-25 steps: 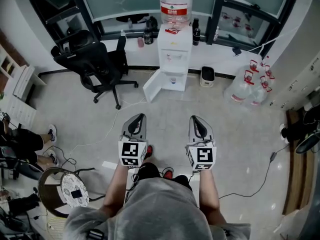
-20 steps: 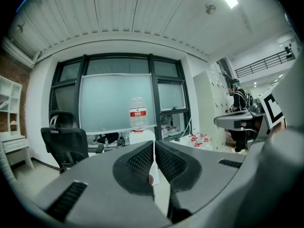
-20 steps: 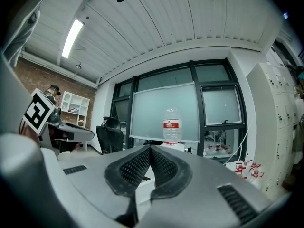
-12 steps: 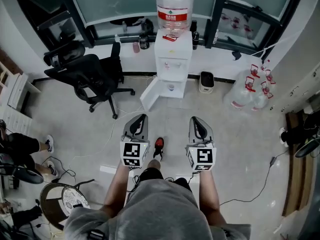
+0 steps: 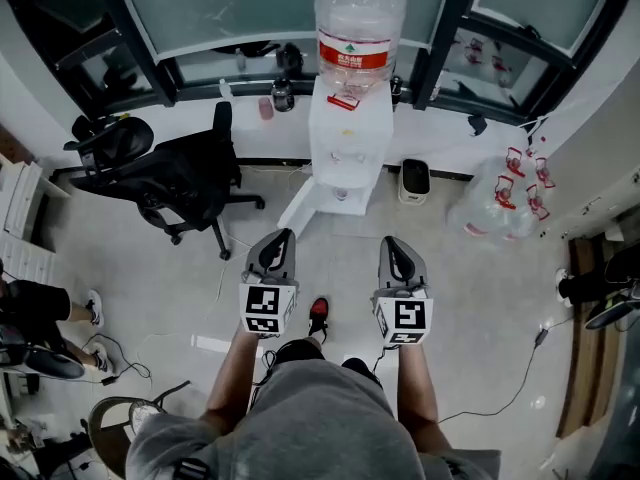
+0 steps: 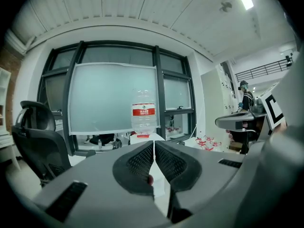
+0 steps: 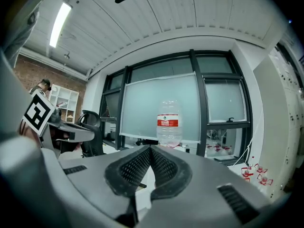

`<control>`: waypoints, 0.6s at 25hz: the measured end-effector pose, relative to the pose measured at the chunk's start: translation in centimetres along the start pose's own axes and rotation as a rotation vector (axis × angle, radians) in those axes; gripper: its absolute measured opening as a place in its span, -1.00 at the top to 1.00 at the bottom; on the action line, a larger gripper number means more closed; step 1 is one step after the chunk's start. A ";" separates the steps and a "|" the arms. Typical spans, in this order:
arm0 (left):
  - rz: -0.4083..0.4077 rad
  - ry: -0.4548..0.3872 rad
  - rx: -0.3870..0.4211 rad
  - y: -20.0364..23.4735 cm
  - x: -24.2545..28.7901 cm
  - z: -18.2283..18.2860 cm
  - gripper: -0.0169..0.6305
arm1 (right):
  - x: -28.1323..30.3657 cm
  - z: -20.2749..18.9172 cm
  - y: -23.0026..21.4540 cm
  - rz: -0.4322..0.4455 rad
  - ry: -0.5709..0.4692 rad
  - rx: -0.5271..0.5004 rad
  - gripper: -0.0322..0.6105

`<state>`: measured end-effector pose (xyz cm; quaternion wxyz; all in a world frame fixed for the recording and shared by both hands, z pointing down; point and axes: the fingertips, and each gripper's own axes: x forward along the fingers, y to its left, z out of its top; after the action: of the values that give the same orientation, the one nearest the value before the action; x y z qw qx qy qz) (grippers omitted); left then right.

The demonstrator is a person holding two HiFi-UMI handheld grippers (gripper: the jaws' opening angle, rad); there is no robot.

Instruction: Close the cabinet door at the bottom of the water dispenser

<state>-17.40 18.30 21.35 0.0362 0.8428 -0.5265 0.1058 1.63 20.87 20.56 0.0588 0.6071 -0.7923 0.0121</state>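
The white water dispenser (image 5: 347, 138) stands against the window wall with a big clear bottle (image 5: 352, 28) on top. Its bottom cabinet door (image 5: 300, 208) hangs open, swung out to the left. Both grippers are held side by side in front of it, a short way back from it over the floor. The left gripper (image 5: 282, 236) is shut and empty, pointing toward the open door. The right gripper (image 5: 389, 241) is also shut and empty. In the left gripper view the bottle (image 6: 143, 118) rises above the closed gripper (image 6: 154, 145); the right gripper view shows the bottle (image 7: 168, 126) above its gripper (image 7: 150, 149).
A black office chair (image 5: 170, 173) stands left of the dispenser. A small white box (image 5: 414, 180) sits on the floor just right of it, and several empty water bottles (image 5: 500, 193) lie further right. Cables run over the floor. A seated person's legs (image 5: 35, 308) are at the left.
The person has walked toward the dispenser, which now sits closer and larger in the head view. Both grippers came forward with the person and stayed shut.
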 end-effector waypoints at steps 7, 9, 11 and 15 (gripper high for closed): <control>-0.028 0.029 -0.010 4.2 6.8 0.0 0.85 | 8.2 0.0 -0.7 -0.007 0.032 0.008 0.85; -0.030 0.039 -0.018 5.3 8.5 -0.3 0.86 | 10.3 -0.3 -0.9 -0.007 0.044 0.012 0.85; -0.036 0.050 -0.024 6.3 10.1 -0.5 0.85 | 12.5 -0.6 -0.8 -0.004 0.056 0.015 0.85; -0.039 0.070 -0.034 8.5 12.6 -1.4 0.85 | 16.2 -1.2 -0.6 0.004 0.078 0.020 0.85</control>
<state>-19.90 3.68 25.05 0.0711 0.8478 -0.5103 0.1254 -1.84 5.26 23.50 0.0836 0.6050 -0.7906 0.0441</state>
